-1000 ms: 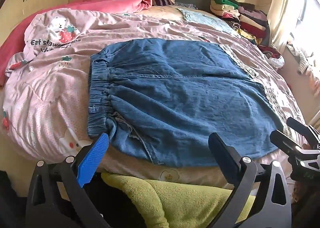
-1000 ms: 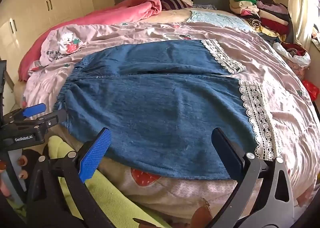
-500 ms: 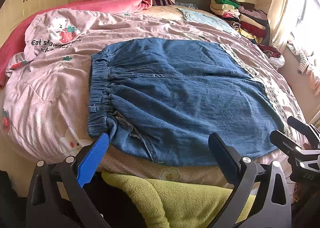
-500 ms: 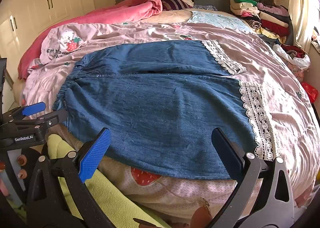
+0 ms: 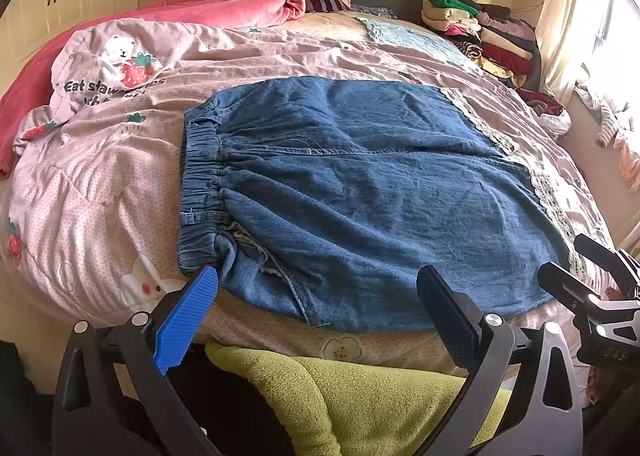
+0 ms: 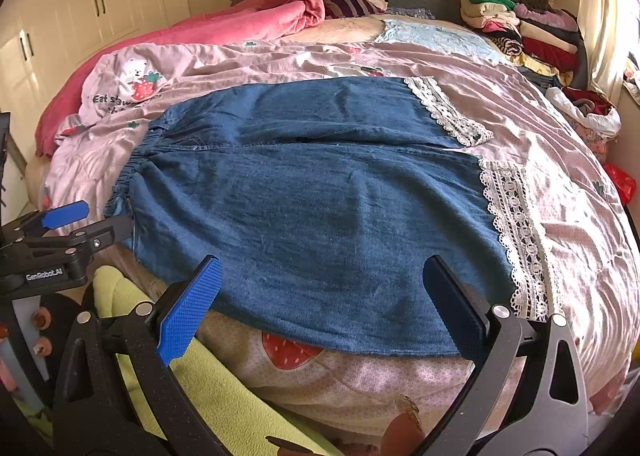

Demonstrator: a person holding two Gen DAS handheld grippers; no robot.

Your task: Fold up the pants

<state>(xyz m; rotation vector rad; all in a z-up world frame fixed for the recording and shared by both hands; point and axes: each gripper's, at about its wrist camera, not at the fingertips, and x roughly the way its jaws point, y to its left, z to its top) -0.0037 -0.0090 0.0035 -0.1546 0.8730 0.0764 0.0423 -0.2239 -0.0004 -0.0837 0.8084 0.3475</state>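
You are hovering both tongs, the left tongs (image 5: 316, 292) and the right tongs (image 6: 320, 280), spread wide and gripping nothing, at the near edge of the denim pants (image 6: 320, 192), which are lying flat on the bed (image 6: 580, 216), likely so each can pinch that hem.

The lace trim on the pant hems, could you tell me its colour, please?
White, on the lace trim of the blue pants; clearest in the right wrist view.

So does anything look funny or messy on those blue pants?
A little. The denim pants lie flat, but the two lace-trimmed hems don't line up: the far leg ends shorter. Near the elastic waistband, a frayed pocket edge is puckered. No rips visible.
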